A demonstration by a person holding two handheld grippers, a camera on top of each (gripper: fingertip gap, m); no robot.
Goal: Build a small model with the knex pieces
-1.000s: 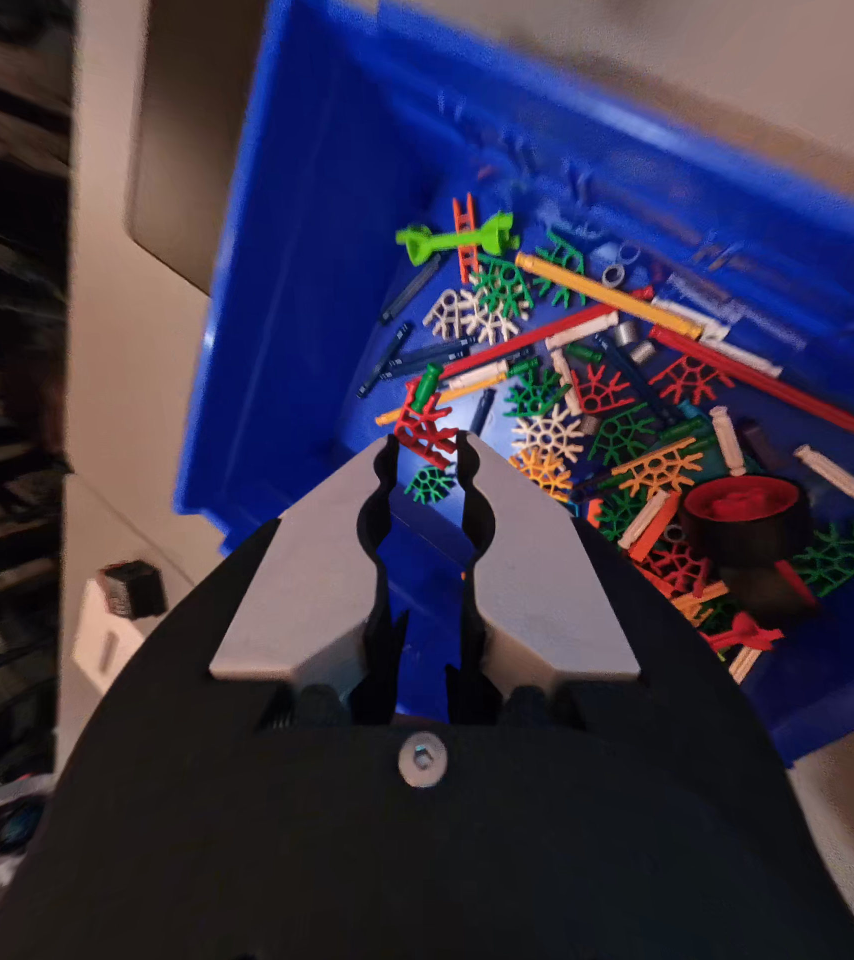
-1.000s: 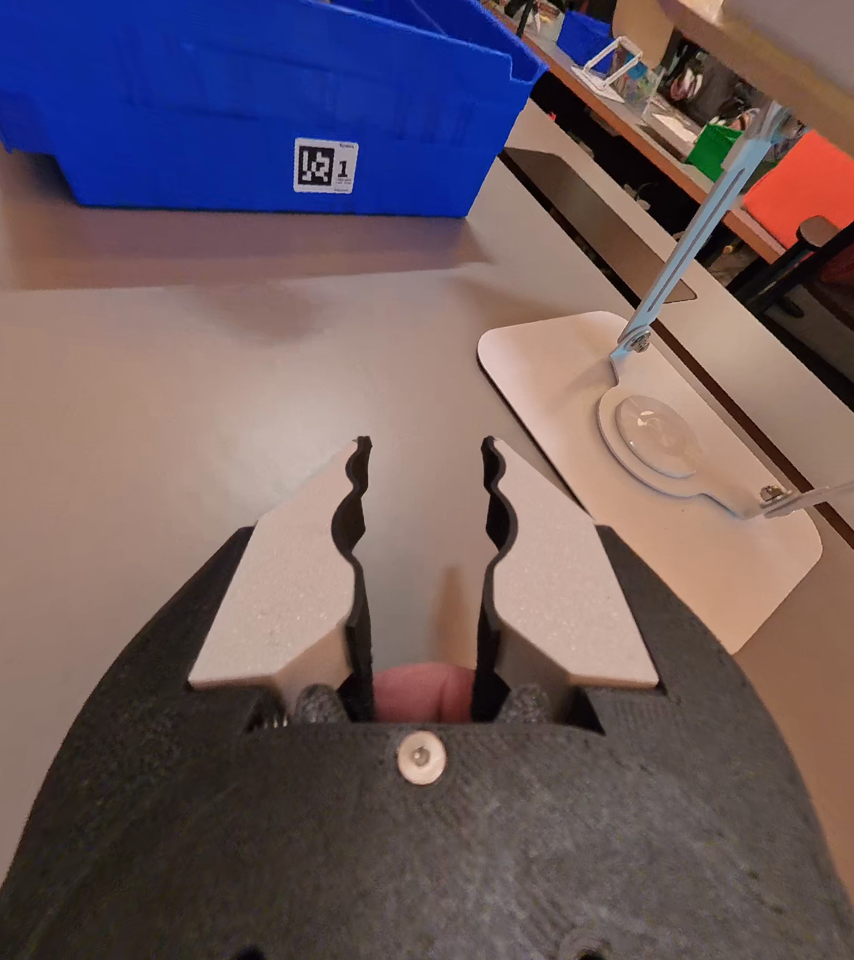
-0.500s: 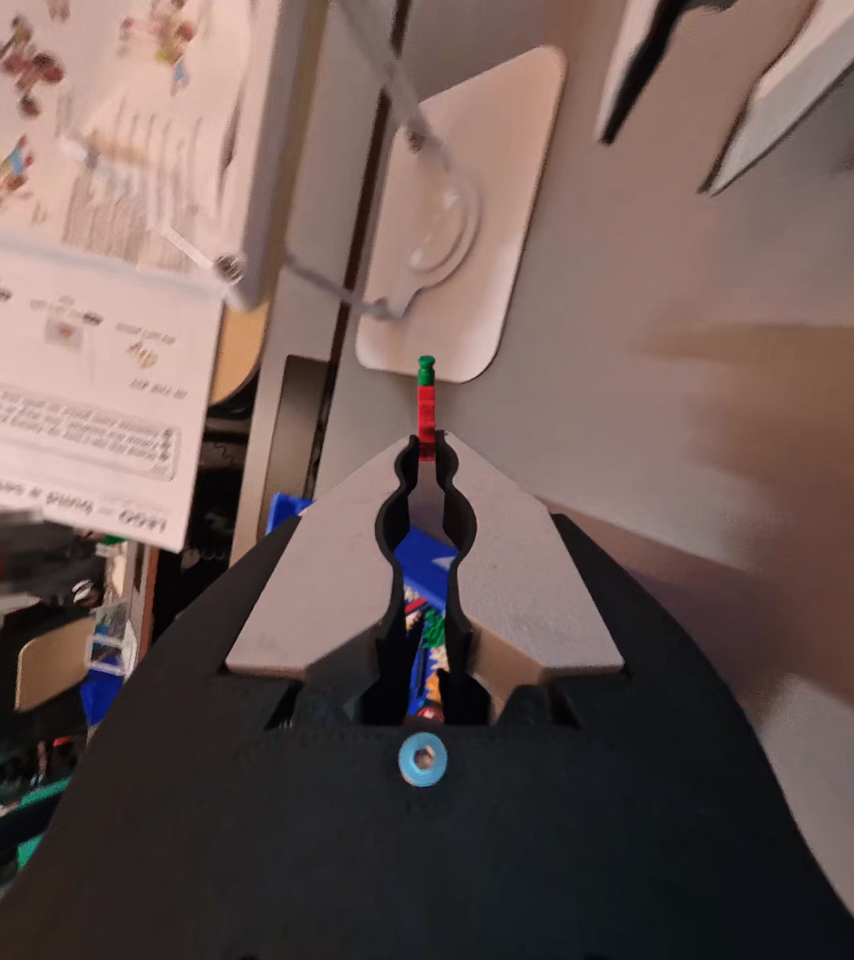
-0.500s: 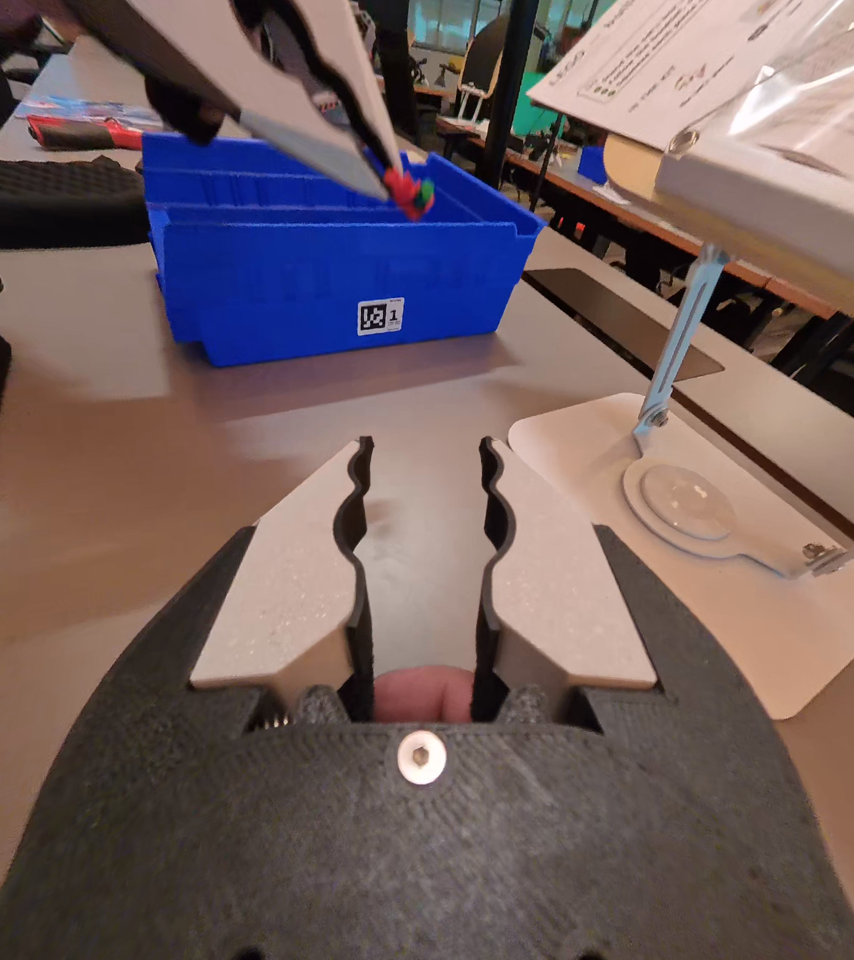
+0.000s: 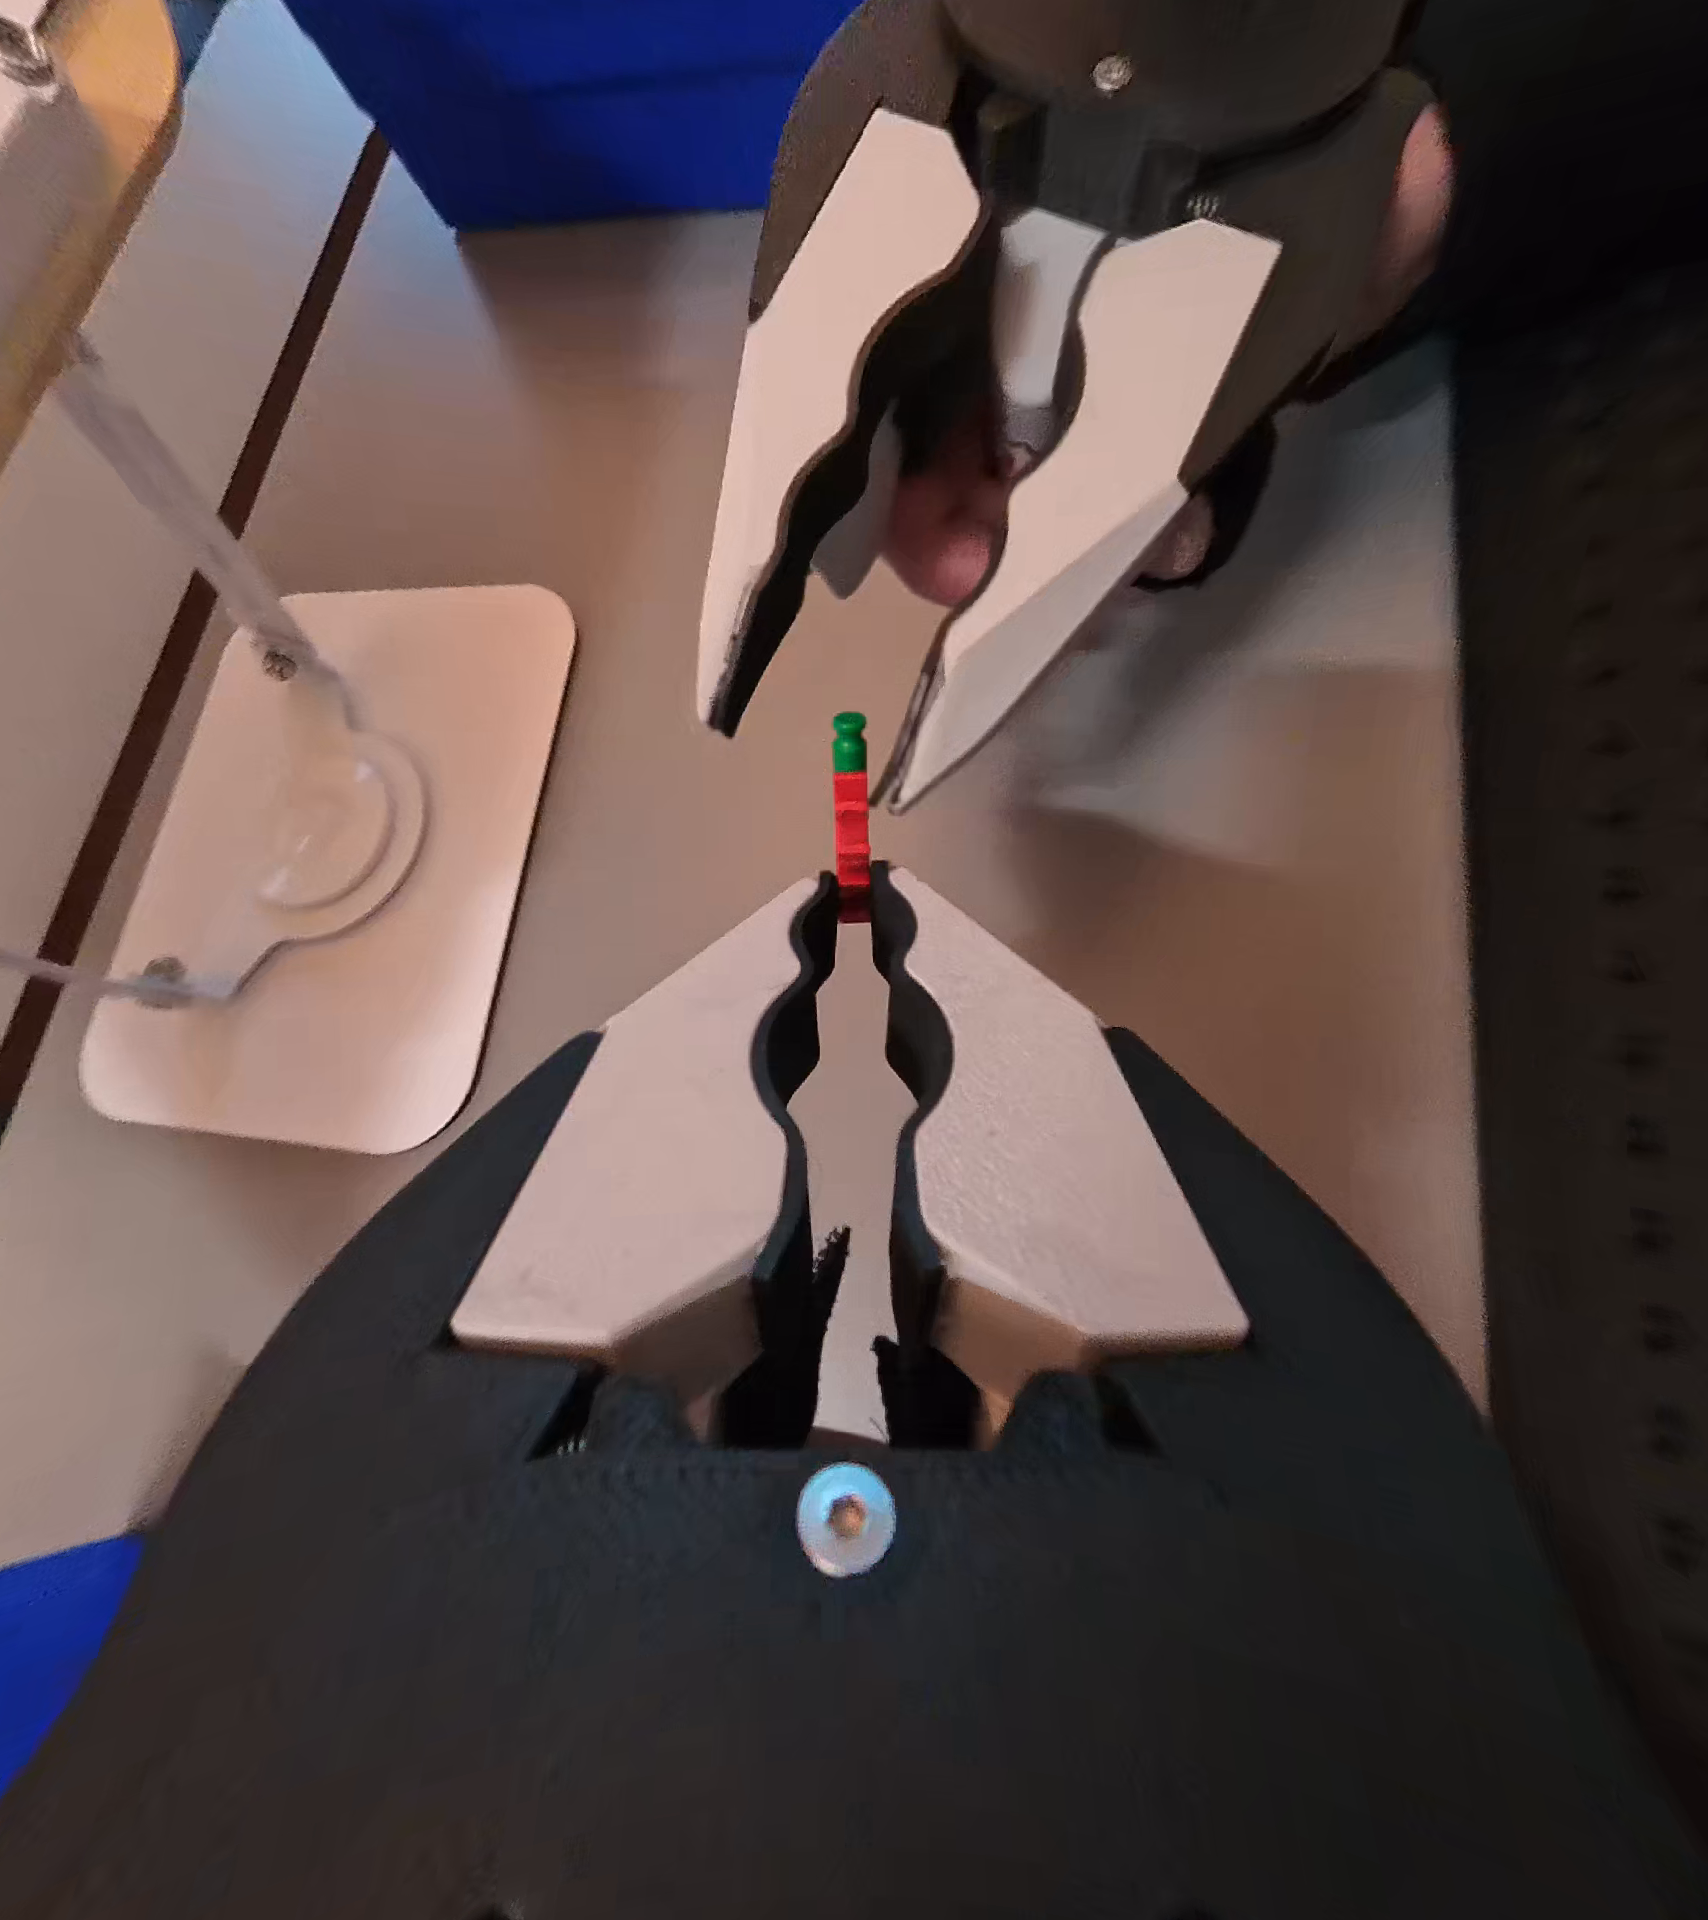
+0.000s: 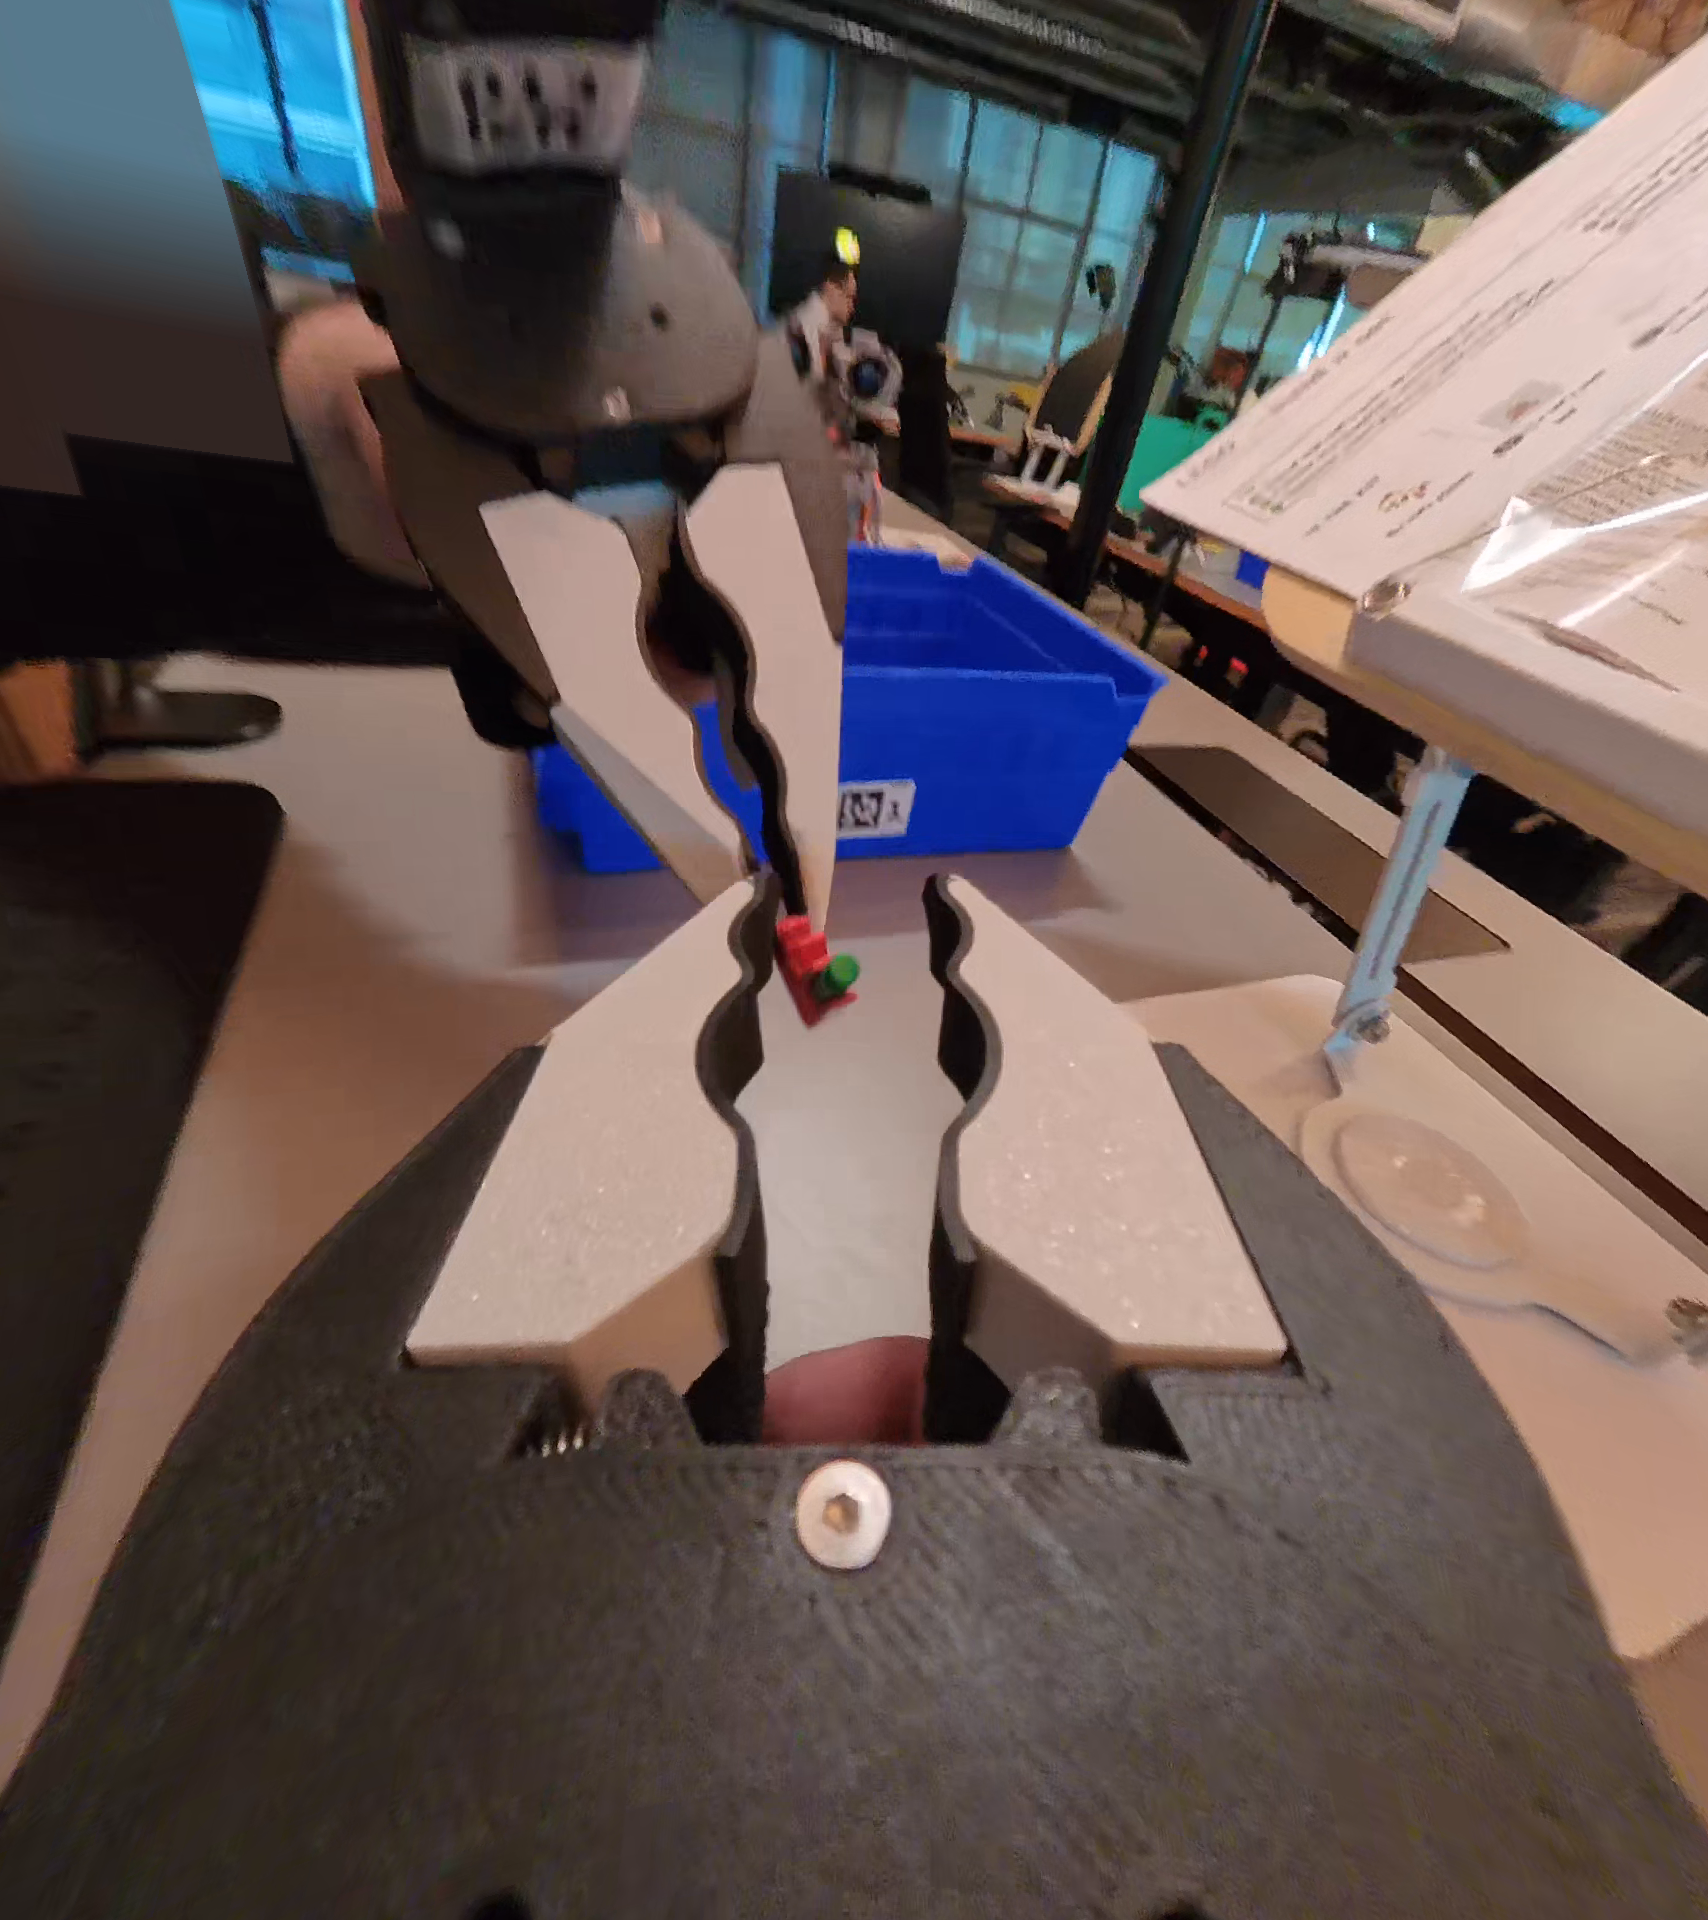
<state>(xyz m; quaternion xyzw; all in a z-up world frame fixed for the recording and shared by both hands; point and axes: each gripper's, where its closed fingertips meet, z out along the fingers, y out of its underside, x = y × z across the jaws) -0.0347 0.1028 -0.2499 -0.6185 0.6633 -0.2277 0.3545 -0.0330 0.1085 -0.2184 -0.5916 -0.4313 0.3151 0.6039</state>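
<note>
1. Red connector piece point(image 5: 852, 852) with a short green rod point(image 5: 848, 740) plugged into it: clamped at the tips of the left gripper point(image 5: 852, 896), fingers narrow on its red end.
2. Right gripper point(image 6: 839, 899) fingers spread wide, holding nothing, tips either side of the piece; touching or not, can't tell.
3. Both held above the tan bench point(image 5: 559, 436).
4. Blue bin point(image 6: 975, 727) behind; white stand base point(image 5: 330, 862) beside.
</note>
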